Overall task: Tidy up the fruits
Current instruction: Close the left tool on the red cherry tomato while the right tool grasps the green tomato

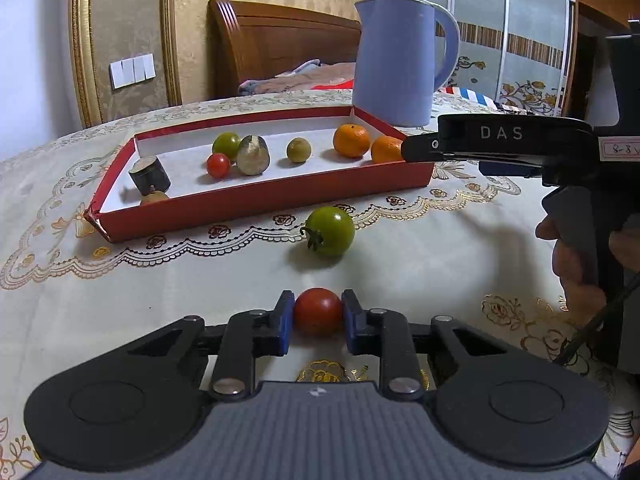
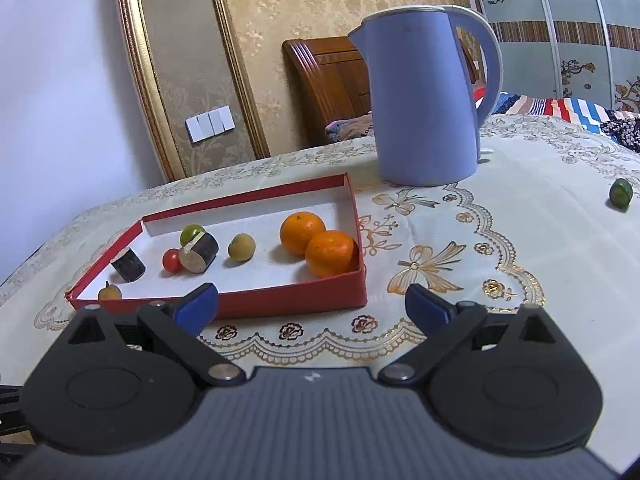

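Observation:
My left gripper (image 1: 318,312) is shut on a red cherry tomato (image 1: 318,309), low over the tablecloth. A green tomato (image 1: 330,231) lies on the cloth between it and the red tray (image 1: 264,200). The tray holds two oranges (image 1: 352,140), a green tomato (image 1: 226,145), a small red tomato (image 1: 218,165), a yellow-green fruit (image 1: 299,149), two dark sugarcane pieces (image 1: 253,155) and a small brown fruit (image 1: 154,197). My right gripper (image 2: 312,306) is open and empty in front of the tray (image 2: 296,296); it shows from the side at the tray's right end in the left wrist view (image 1: 408,148).
A blue kettle (image 1: 396,60) stands behind the tray's right end, also in the right wrist view (image 2: 428,92). A small green fruit (image 2: 621,194) lies far right on the cloth. The round table has a lace cloth (image 1: 400,272); a bed and wardrobe lie beyond.

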A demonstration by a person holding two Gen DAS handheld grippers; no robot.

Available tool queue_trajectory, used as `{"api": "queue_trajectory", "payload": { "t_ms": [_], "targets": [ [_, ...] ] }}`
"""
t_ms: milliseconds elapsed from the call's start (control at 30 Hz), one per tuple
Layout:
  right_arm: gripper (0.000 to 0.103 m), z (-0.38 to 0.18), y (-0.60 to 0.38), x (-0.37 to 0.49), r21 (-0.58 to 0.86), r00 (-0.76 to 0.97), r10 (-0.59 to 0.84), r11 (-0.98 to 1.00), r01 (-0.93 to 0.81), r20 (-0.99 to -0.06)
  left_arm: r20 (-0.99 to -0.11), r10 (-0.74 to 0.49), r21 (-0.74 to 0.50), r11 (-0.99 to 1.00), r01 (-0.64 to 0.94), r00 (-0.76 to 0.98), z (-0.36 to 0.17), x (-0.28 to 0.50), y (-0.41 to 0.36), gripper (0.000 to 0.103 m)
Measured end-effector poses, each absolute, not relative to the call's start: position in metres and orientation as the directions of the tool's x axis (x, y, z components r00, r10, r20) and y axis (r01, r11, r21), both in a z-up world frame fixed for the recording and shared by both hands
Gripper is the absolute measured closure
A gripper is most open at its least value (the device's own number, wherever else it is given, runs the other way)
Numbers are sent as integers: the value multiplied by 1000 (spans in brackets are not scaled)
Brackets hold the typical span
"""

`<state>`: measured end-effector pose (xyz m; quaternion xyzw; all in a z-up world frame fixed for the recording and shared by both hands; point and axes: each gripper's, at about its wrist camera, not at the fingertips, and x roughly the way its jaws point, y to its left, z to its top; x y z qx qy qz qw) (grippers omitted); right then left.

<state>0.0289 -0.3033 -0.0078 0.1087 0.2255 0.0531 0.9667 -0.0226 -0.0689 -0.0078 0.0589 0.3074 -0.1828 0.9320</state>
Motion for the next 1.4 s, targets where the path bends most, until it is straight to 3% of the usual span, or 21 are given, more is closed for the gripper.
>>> {"api": "queue_trajectory", "payload": {
  "t_ms": [233, 500, 667, 767, 1000, 1167, 1400],
  "targets": [
    [3, -9, -301, 30, 233, 886, 164, 970, -66, -434, -563, -244, 1, 955, 296, 789, -1, -17, -57, 79],
    [3, -9, -281, 27, 210, 866, 219, 968, -136, -450, -546, -88, 14, 993, 114, 833, 5, 12, -33, 79],
    [3, -11, -261, 28, 154, 845, 226, 973, -172, -485, -574, -28, -31, 999, 12, 818, 2, 31, -14, 79],
    [4, -12, -249, 27, 125, 841, 219, 976, -180, -494, -597, -32, -71, 997, -13, 802, -2, 35, -4, 79],
    [4, -11, -232, 26, 112, 833, 239, 971, -212, -499, -588, -4, -22, 1000, -12, 809, -6, 33, -10, 79],
    [10, -17, -219, 33, 71, 809, 215, 975, -211, -548, -587, -5, -25, 1000, -12, 809, -6, 32, -9, 79],
    [22, -22, -219, 43, 124, 775, 251, 968, -220, -580, -587, -4, -22, 1000, -11, 810, -6, 32, -10, 79]
  ]
}}
